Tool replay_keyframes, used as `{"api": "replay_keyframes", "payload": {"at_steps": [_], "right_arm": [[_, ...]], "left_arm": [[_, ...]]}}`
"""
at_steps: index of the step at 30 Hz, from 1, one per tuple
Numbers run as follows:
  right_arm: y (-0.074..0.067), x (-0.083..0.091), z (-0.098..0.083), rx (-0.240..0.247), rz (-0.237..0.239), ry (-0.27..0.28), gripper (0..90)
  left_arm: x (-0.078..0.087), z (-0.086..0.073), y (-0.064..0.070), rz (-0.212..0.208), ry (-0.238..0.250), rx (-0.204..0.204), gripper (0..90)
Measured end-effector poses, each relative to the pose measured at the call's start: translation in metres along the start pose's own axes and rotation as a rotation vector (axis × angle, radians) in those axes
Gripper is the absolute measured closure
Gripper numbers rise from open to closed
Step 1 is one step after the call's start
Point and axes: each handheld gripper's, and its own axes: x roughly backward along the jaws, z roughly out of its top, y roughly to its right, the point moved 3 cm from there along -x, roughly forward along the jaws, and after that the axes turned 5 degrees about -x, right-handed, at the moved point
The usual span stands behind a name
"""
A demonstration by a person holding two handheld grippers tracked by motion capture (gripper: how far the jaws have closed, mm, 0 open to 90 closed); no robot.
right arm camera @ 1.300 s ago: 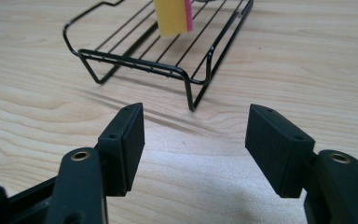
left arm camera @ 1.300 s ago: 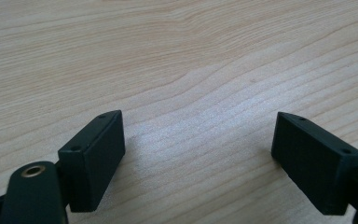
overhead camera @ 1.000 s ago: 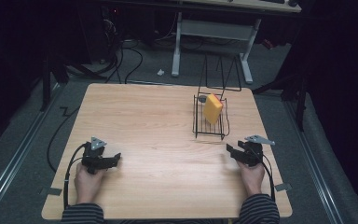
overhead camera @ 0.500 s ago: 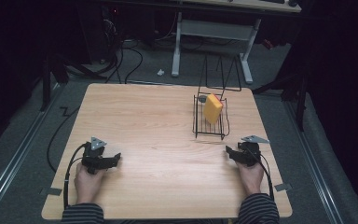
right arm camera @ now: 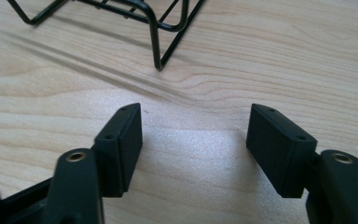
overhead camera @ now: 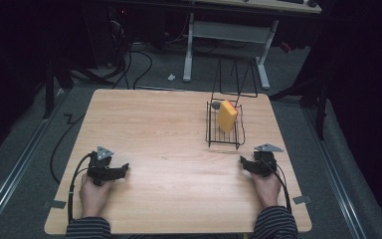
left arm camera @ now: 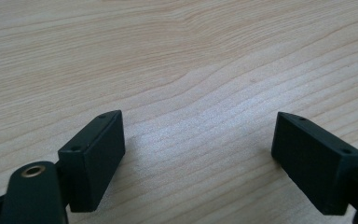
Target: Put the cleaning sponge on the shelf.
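Your right gripper [overhead camera: 244,164] sits just near the wire rack [overhead camera: 225,130] holding the yellow sponge [overhead camera: 226,115] — jaws spread wide, empty. Your left gripper [overhead camera: 122,171] — equally open, empty — lies well away.

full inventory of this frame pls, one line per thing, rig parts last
table: 1, light wood, centre of high view
wire rack: 1, black, far right part of the table, its foot also in right gripper view
sponge-like block: 1, yellow-orange, standing in the wire rack
desk frame: 1, white, on the floor beyond the table
floor cables: several, black, beyond the table
left hand-held gripper: 1, black, near left, jaws open, nothing held
right hand-held gripper: 1, black, near right by the rack, jaws open, nothing held
sleeves: 2, striped, bottom edge
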Motion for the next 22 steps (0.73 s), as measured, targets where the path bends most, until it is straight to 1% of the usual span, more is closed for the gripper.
{"api": "replay_keyframes", "payload": {"at_steps": [7,22], "right_arm": [[0.0002,0.0008,-0.0010,-0.009,-0.003,-0.009,31.9],[0.0001,0.0017,-0.0018,-0.009,-0.002,-0.009,31.4]], "left_arm": [[0.0000,0.0000,0.0000,0.000,0.000,0.000,17.8],[0.0000,0.0000,0.0000,0.000,0.000,0.000,17.8]]}}
